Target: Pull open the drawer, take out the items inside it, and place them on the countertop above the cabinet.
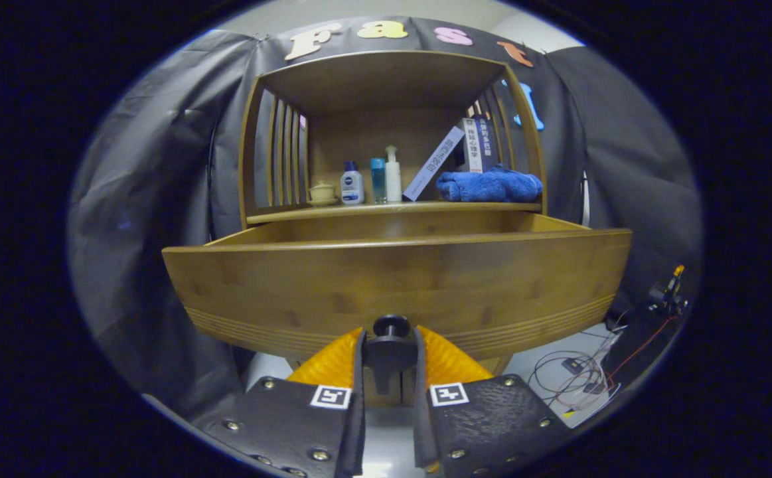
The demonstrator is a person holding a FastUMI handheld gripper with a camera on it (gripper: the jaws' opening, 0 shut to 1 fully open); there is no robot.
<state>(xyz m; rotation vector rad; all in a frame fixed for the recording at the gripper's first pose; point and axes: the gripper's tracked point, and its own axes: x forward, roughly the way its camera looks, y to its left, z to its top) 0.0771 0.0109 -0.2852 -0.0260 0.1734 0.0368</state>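
I am holding my gripper point(391, 355) level and facing the cabinet point(392, 133) head-on, low against the front of the drawer point(392, 285). Its two fingers point(449, 362) are closing on the dark knob point(391, 326), one on either side, and they look to be pressing on it, so I am gripping the knob. The knob is sitting at the lower middle of the drawer front.

The drawer is standing pulled out toward me, its wide front panel filling the near space and its side walls running back to the cabinet. Its top edge is lying just under the surface point(392, 209) above it. From this low angle I am seeing only the far inner wall of the drawer; I cannot tell what is lying inside.

On the surface, from left to right, are sitting a small cup point(322, 192), a white bottle point(352, 184), a blue bottle point(378, 180) and a pump bottle point(393, 174), close together. Right of them a thin box point(433, 164) is leaning, with books point(480, 143) behind and a folded blue towel point(490, 186) at the right end. The near strip of the surface is lying bare in front of the bottles.

Down to the right of the drawer, cables point(575, 375) are trailing over the floor.
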